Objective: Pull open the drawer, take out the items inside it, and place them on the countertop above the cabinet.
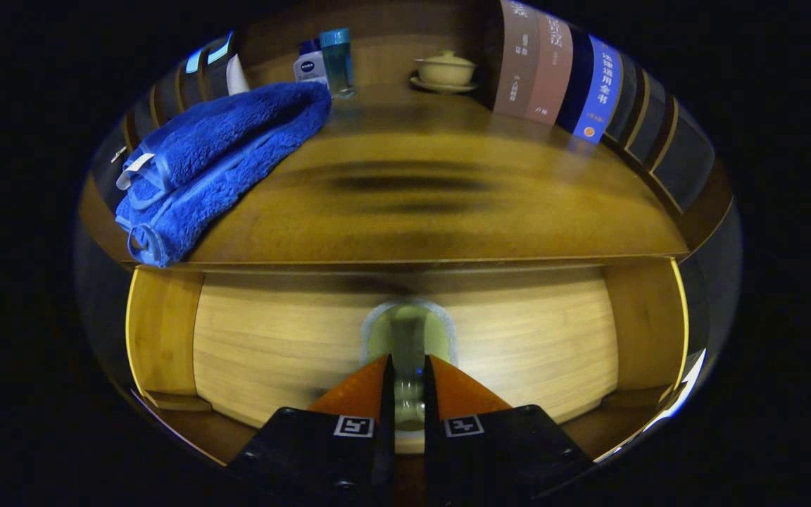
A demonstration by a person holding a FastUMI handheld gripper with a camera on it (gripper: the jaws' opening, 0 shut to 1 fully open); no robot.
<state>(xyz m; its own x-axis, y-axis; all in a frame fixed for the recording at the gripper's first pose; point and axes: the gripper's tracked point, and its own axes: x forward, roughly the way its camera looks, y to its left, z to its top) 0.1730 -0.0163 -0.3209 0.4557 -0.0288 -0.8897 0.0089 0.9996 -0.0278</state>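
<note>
The drawer front is a pale wooden panel set under the countertop, framed by the darker cabinet sides. At its middle a round plate carries a knob that sticks out toward me. My gripper is shut on that knob, one finger pressing on each side of it, the tips almost touching the panel. The inside of the drawer is hidden behind the panel.
A folded blue towel lies on the countertop's left part, hanging slightly over the front edge. Two small bottles stand behind it. A lidded bowl on a saucer sits at the back. Upright books line the right side.
</note>
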